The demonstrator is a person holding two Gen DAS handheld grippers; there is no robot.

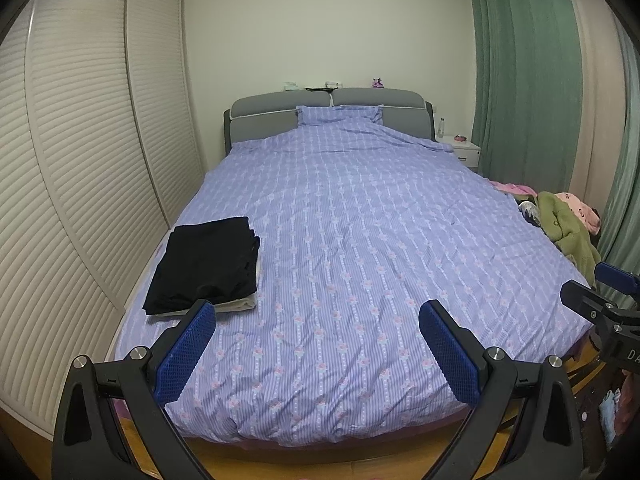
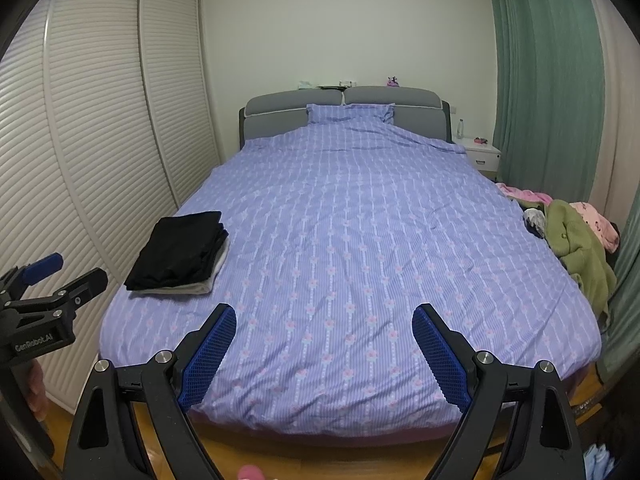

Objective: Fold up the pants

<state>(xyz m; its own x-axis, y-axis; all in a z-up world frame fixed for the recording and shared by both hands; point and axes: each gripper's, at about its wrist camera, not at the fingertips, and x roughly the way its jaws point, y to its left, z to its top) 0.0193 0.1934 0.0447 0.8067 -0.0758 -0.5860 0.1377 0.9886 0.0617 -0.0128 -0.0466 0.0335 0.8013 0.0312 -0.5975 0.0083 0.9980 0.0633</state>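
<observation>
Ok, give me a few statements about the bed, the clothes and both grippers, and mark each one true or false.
1. The folded black pants lie on the bed's left side. True.
2. The left gripper is shut on cloth. False: it is open and holds nothing.
3. The pile of clothes sits at the bed's right edge. True.
4. The right gripper grips the bedspread. False: open, above it.
5. The black pants rest on a light folded garment. True.

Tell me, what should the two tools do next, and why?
Probably swing the right tool toward the clothes pile at the bed's right edge to fetch another pair. Both it and the left tool are open and empty above the bedspread, and the folded black pants already sit stacked on the left.
</observation>
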